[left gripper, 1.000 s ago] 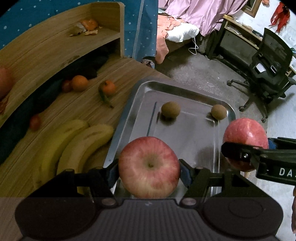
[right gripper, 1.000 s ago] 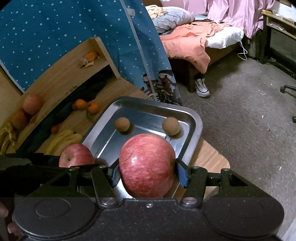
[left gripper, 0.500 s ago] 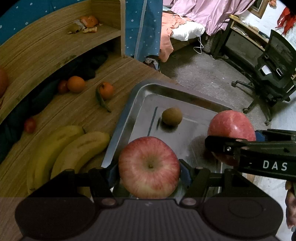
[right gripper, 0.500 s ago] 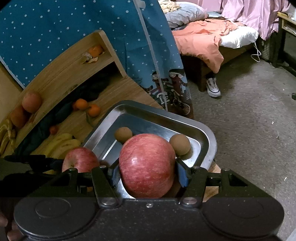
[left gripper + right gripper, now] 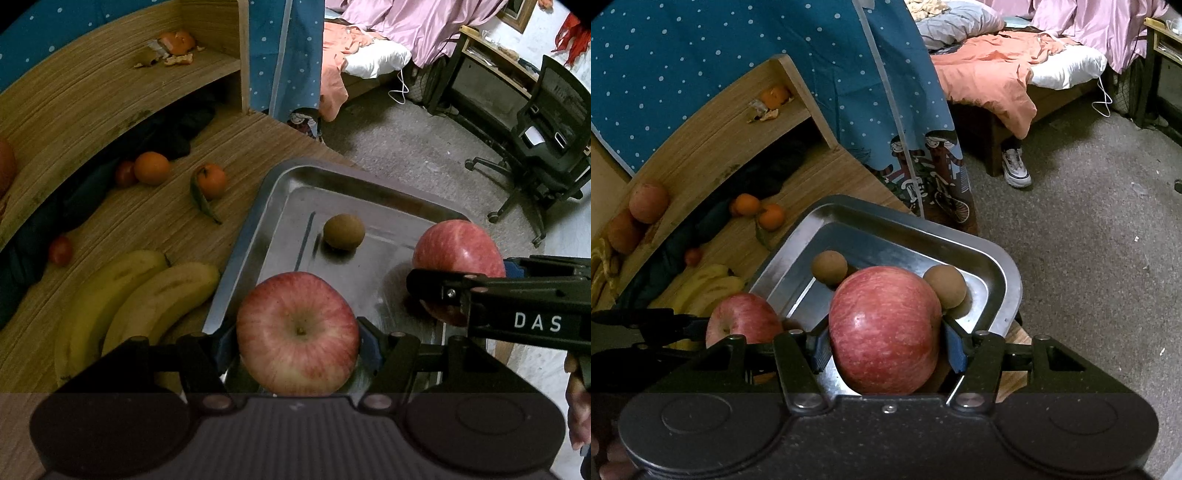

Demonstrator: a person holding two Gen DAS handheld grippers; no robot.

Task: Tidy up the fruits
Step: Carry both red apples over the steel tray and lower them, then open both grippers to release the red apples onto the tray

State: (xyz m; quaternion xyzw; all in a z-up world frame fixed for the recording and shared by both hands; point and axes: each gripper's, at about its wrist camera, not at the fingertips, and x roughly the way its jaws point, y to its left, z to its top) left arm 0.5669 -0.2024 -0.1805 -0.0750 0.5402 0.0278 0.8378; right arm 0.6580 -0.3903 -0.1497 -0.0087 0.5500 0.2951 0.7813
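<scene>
Each gripper's jaws are clamped on an apple: the left gripper [image 5: 297,334] holds the striped apple [image 5: 297,332] over the tray's [image 5: 280,221] near edge, the right gripper [image 5: 884,345] holds the second apple [image 5: 884,328] beside a kiwi [image 5: 945,286]. To place them well, lower each onto bare tray floor, apart from both kiwis, then release gently.

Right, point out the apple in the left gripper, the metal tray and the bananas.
apple in the left gripper [image 5: 297,332], left wrist view, around its stem hollow.
metal tray [image 5: 1010,291], right wrist view, right rim.
bananas [image 5: 159,295], left wrist view, middle of the nearer banana.
</scene>
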